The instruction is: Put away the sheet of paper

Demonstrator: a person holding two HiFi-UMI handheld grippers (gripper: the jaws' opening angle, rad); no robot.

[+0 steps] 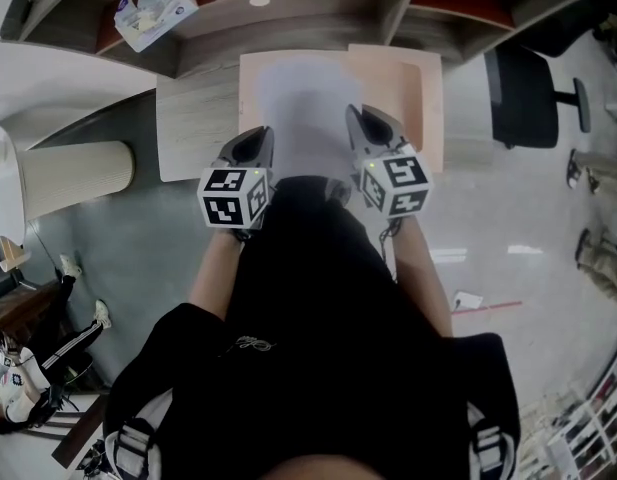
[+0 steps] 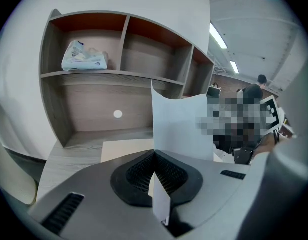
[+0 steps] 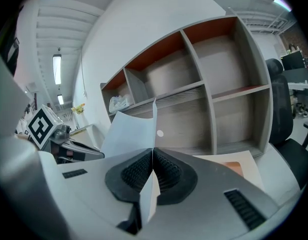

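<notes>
While carrying the sheet of paper above the desk, clamping it by its two near corners: left gripper clenched on the 7 o'clock corner, right gripper clenched on the 5 o'clock corner. Borne out in both gripper views: ribbed pads pressed together on a thin white edge.

Judged as the transport step, roughly midway: lifted and spread between the tools, not yet laid down or stowed. Hovering over a peach pad lying flat on the desk, just short of the shelf unit at 12 o'clock. Unclear whether destined for the pad or an open compartment.

Next move probably calls for holding both hands level and evenly spaced so as not to buckle or tear the sheet, easing toward 12 o'clock, then lowering flat before letting go.

As for writing: nothing legible. Only black-and-white square markers on the gripper cubes, blurred coloured print on a crumpled packet at 11 o'clock on the shelf, and small script on the dark clothing, too small to read. No print visible on the sheet itself.
</notes>
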